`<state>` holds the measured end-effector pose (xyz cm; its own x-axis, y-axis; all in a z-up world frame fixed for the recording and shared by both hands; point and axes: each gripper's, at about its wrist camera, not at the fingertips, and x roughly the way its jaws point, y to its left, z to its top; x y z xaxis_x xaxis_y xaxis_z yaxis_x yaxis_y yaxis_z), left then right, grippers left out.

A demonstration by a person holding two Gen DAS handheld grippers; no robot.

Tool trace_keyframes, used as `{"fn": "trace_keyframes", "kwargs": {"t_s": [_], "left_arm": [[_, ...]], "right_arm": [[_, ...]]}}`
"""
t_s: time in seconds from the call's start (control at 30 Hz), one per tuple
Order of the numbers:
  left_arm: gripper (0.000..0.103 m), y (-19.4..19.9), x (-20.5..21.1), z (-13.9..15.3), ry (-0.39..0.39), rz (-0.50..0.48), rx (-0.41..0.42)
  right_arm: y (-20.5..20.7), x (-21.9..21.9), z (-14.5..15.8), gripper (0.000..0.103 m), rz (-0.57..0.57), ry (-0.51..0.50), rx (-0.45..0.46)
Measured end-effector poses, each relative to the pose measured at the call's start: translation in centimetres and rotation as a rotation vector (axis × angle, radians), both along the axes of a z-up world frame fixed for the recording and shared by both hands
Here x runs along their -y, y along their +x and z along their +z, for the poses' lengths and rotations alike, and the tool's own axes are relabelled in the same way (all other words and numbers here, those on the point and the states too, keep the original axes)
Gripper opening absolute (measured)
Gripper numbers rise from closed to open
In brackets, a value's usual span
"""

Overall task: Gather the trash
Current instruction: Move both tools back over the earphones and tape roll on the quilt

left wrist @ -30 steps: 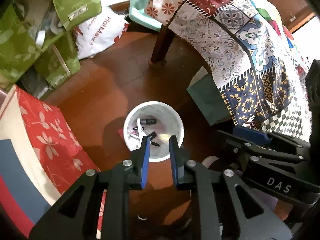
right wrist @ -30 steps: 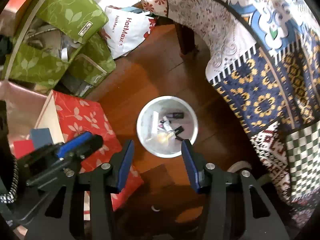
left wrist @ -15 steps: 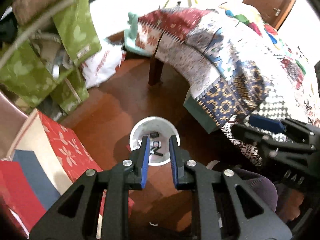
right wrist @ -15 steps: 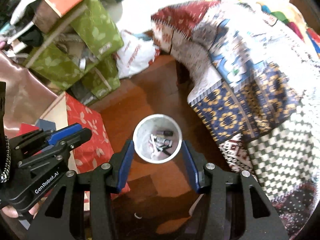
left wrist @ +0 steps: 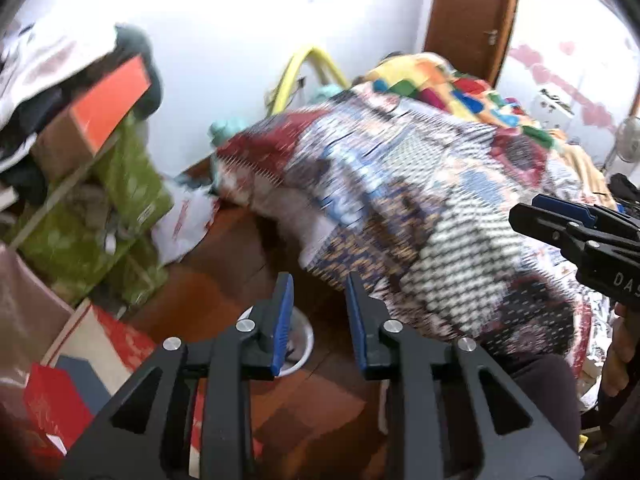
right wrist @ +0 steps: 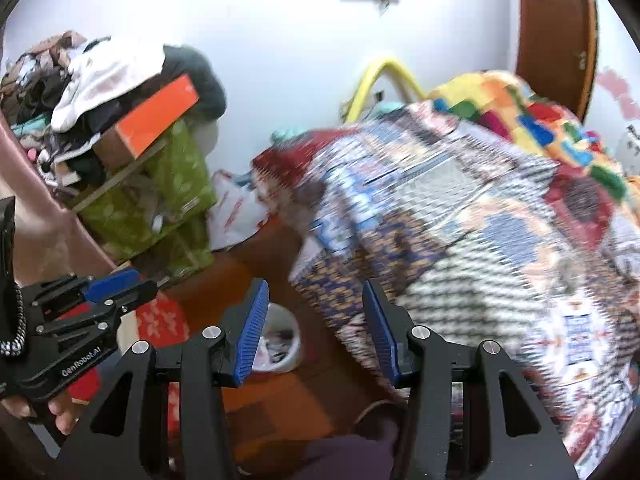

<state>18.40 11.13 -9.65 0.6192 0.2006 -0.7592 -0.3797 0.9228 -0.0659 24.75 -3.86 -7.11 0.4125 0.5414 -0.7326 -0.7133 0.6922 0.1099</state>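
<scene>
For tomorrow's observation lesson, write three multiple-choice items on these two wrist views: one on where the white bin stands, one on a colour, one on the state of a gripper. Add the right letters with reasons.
1. Where does the white bin stand?
A. On the bed
B. On the wooden floor beside the bed
C. On the stack of green boxes

2. What colour are the pads on the gripper fingers?
A. Blue
B. Yellow
C. White

3. What is between the jaws of the right gripper?
A. A crumpled wrapper
B. A bottle
C. Nothing

Answers:
1 B: the bin sits on brown floorboards below the hanging patchwork quilt.
2 A: both wrist views show ribbed blue pads on black fingers.
3 C: the jaws stand apart, with only floor and quilt seen through the gap.
</scene>
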Motion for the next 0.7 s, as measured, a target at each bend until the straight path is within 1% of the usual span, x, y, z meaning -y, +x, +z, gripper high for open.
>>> {"fn": "trace_keyframes", "kwargs": {"t_s": [0.1,0.23,0.33,0.57,0.7], "left_arm": [[0.027,1.6,3.2,2.0,0.015,-0.051,0.041],[0.035,4.2,7.8,4.4,0.034,-0.131,0.091],[0.037,6.5,11.0,5.7,0.039,-0.192,0.114],[0.037,11.4,17.3,6.5,0.037,-0.306,0.124],[0.038,15.1,20.6,6.0,0.034,-0.374,0.105]], "right_arm": [[0.7,3.4,1.7,0.045,-0.038,0.002,0.057],[1.5,7.2,3.5,0.045,-0.092,0.003,0.127],[2.5,10.4,4.7,0.045,-0.134,0.005,0.164],[4.9,16.3,5.9,0.045,-0.236,-0.004,0.218],[6.9,19.8,5.7,0.045,-0.293,-0.005,0.214]]}}
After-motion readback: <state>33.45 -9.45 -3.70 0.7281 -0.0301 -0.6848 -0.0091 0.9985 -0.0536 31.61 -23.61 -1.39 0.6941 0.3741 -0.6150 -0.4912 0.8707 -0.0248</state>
